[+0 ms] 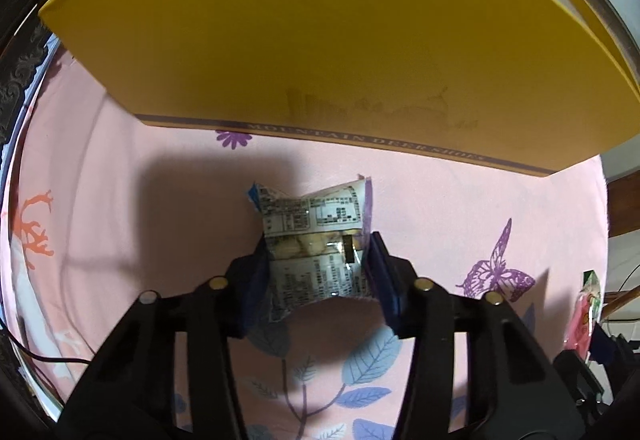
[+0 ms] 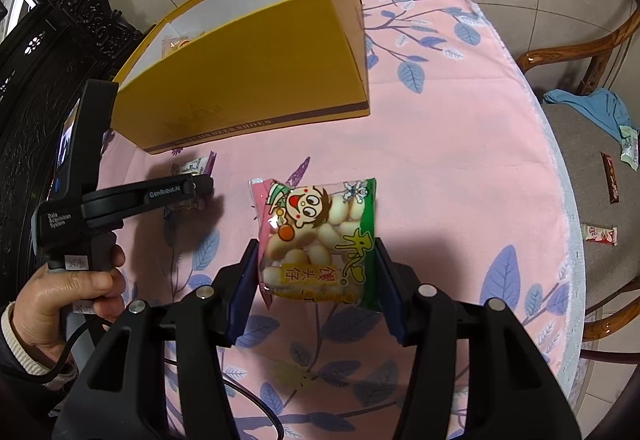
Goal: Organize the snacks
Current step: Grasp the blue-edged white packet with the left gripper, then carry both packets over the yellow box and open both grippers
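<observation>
My left gripper [image 1: 318, 248] is shut on a small purple-edged snack packet [image 1: 316, 236], its printed back facing me and its sides pinched inward. It sits low over the pink cloth, just in front of the yellow shoe box [image 1: 320, 40]. In the right wrist view the left gripper [image 2: 196, 186] points down at that packet [image 2: 194, 166] beside the open yellow box [image 2: 248, 72]. My right gripper [image 2: 316, 248] is shut on a pink and green cartoon snack bag [image 2: 316, 236], held above the cloth. A snack [image 2: 180, 42] lies inside the box.
The pink floral tablecloth [image 2: 460, 160] covers a round table. A wooden chair at the right carries a blue cloth [image 2: 592, 108] and loose snack bars [image 2: 610, 176]. Dark carved furniture [image 2: 60, 12] stands at the left. A person's hand [image 2: 68, 292] grips the left handle; a cable trails below.
</observation>
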`<state>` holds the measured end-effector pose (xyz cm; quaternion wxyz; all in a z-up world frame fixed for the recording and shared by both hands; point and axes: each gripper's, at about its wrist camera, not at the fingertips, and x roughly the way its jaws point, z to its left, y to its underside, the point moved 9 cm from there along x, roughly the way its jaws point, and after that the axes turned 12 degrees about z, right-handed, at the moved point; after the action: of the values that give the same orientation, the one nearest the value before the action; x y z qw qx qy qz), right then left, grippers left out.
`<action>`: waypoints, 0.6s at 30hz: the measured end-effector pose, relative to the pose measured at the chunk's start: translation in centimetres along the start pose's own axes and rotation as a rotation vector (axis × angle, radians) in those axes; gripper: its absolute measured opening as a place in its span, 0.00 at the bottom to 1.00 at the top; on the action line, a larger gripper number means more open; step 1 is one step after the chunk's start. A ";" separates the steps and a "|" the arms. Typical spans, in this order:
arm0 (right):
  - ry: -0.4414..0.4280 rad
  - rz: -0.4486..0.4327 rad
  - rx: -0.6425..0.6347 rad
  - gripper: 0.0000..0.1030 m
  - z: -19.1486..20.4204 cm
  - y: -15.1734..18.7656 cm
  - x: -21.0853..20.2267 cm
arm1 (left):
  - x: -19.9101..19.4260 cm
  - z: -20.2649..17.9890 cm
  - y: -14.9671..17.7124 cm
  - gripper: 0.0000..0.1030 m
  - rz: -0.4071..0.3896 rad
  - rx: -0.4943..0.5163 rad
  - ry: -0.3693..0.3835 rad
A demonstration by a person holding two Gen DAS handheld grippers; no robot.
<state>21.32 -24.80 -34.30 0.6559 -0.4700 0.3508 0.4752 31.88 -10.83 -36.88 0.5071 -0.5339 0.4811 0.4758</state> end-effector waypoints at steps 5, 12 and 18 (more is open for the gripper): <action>-0.004 -0.020 -0.029 0.53 1.0 -0.4 -0.7 | -2.0 0.5 0.3 0.45 -0.046 0.006 0.008; -0.012 -0.075 -0.086 0.53 3.3 -1.2 -3.0 | -6.7 1.7 1.3 0.45 -0.118 0.011 0.037; -0.026 -0.158 -0.151 0.53 5.9 -2.5 -6.6 | -11.7 3.3 2.7 0.45 -0.219 -0.022 0.083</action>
<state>21.78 -21.39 -25.77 0.6584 -0.5383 0.2674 0.4531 28.10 -7.24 -25.55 0.5299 -0.6078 0.4353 0.4004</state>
